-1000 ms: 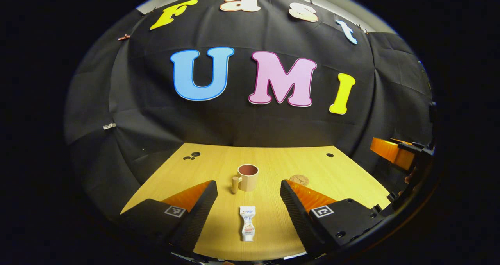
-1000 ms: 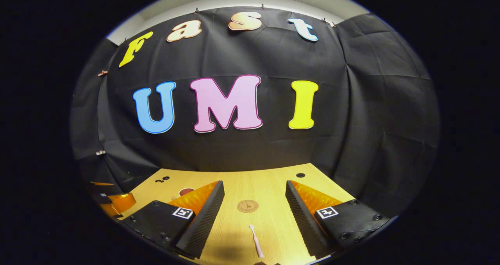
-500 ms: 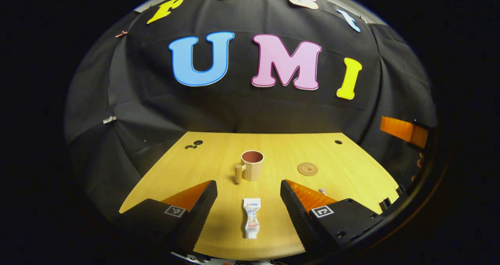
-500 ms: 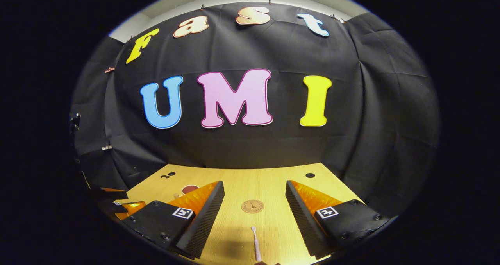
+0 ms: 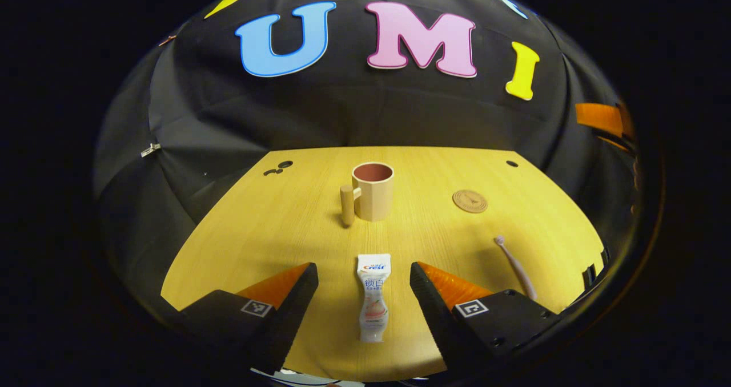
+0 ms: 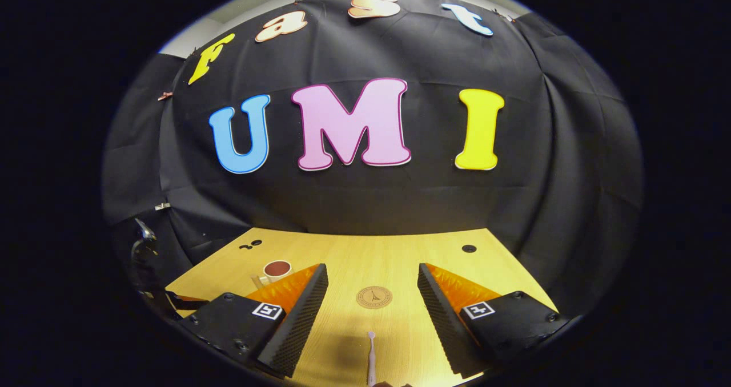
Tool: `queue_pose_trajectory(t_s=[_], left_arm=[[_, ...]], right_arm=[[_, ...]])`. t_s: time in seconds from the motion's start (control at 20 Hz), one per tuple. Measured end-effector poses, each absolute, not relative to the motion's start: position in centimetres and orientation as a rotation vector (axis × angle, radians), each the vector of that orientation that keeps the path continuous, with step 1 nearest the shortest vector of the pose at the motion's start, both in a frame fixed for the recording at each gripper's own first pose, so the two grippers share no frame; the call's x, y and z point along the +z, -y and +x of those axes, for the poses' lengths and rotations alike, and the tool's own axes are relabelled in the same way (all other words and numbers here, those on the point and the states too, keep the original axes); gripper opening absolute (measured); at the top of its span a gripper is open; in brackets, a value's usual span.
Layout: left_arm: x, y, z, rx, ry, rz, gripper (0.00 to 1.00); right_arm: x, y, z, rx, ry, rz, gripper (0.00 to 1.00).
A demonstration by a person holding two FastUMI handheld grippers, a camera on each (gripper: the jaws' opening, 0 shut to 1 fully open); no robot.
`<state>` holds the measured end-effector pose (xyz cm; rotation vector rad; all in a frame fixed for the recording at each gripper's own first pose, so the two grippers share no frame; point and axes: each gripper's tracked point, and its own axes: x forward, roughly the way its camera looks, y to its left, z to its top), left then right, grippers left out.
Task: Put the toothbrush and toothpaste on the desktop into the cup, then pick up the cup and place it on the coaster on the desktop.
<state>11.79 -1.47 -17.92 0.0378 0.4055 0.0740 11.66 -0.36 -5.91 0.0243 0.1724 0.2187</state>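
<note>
In the left gripper view a white toothpaste tube (image 5: 373, 297) lies flat on the wooden desktop (image 5: 274, 227), between the spread fingers of my open left gripper (image 5: 364, 275) and lower than them. Beyond it stands a beige cup (image 5: 372, 190) with a side handle, upright. A round cork coaster (image 5: 470, 201) lies to its right, and a pink toothbrush (image 5: 515, 265) lies nearer on the right. In the right gripper view my right gripper (image 6: 372, 278) is open above the toothbrush (image 6: 370, 360), with the coaster (image 6: 374, 297) ahead and the cup (image 6: 277, 269) far left, partly behind a finger.
Small dark holes mark the desktop's far corners (image 5: 278, 167) (image 5: 511, 163). The black cloth wall rises just behind the desk. An orange part of the other gripper (image 5: 601, 119) shows at the right edge of the left gripper view. The desk's front edge lies just below both grippers.
My left gripper has risen and tilted down, so the desktop, cup and coaster show more fully and the toothbrush has come into view. The right gripper has shifted slightly; both stay open.
</note>
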Motion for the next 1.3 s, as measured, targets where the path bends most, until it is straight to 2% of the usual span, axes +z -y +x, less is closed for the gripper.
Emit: queue_pose_trajectory(t_s=[0.3, 0.45, 0.6, 0.8, 0.9, 1.05, 1.1, 1.15, 1.2, 1.3], left_arm=[[-23.1, 2.6, 13.6, 0.075, -0.515, 0.035, 0.98], [-25.3, 2.6, 14.2, 0.089, -0.572, -0.004, 0.91], [-26.9, 2.1, 14.4, 0.113, -0.613, -0.023, 0.9], [-27.7, 2.2, 14.9, 0.112, -0.62, -0.033, 0.89], [-27.7, 2.5, 15.3, 0.09, -0.623, -0.02, 0.85], [-27.8, 2.8, 15.7, 0.055, -0.646, 0.005, 0.65], [-27.8, 2.6, 15.7, 0.05, -0.656, -0.002, 0.68], [-27.8, 2.4, 15.9, 0.061, -0.661, 0.0, 0.67], [-27.8, 1.7, 15.9, 0.079, -0.661, -0.003, 0.6], [-27.7, 2.0, 15.8, 0.083, -0.653, -0.03, 0.35]], right_arm=[[-9.0, 0.3, 12.9, 0.272, -0.239, -0.011, 0.98], [-10.5, 0.7, 13.5, 0.282, -0.277, -0.002, 0.97], [-11.9, 0.7, 13.8, 0.292, -0.312, 0.005, 0.97], [-13.9, 0.6, 13.7, 0.314, -0.351, -0.006, 0.97], [-15.0, 0.4, 13.6, 0.322, -0.371, -0.006, 0.97], [-16.8, 0.3, 13.3, 0.328, -0.406, -0.004, 0.97], [-17.3, 0.3, 13.2, 0.328, -0.421, -0.004, 0.97], [-17.9, 0.4, 13.0, 0.326, -0.435, -0.003, 0.97], [-18.2, 0.5, 12.8, 0.325, -0.447, -0.002, 0.97], [-18.8, 0.7, 12.4, 0.316, -0.467, -0.01, 0.97]])
